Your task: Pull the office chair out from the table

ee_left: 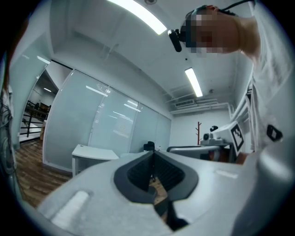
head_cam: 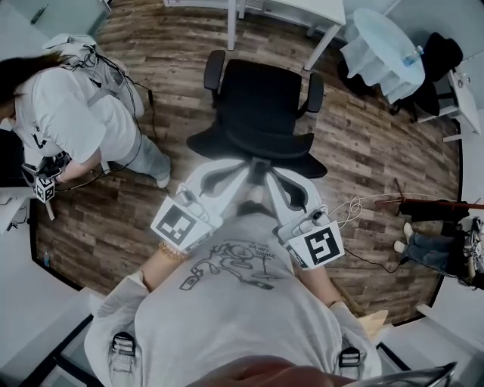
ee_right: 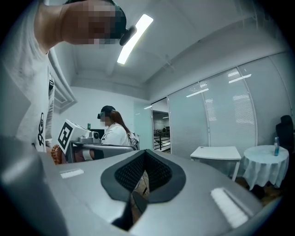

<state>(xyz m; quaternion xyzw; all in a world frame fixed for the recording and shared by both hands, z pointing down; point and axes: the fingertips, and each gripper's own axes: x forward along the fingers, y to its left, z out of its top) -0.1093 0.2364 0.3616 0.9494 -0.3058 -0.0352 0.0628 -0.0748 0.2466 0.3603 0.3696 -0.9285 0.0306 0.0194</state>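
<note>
Finds the left gripper (ee_left: 153, 157) and the right gripper (ee_right: 144, 157) both closed, jaws pressed together with nothing between them, held level and side by side. Places the black office chair (head_cam: 261, 113) at 12 o'clock from the grippers, just beyond their tips, backrest nearest them and seat facing the white table (head_cam: 299, 9) farther out at 12 o'clock, the whole seat in view on the wooden floor (head_cam: 363, 151) and not under the tabletop. Notes a second person (head_cam: 68, 113) at 10 o'clock and a round cloth-covered table (head_cam: 378, 49) at 1 o'clock.
</note>
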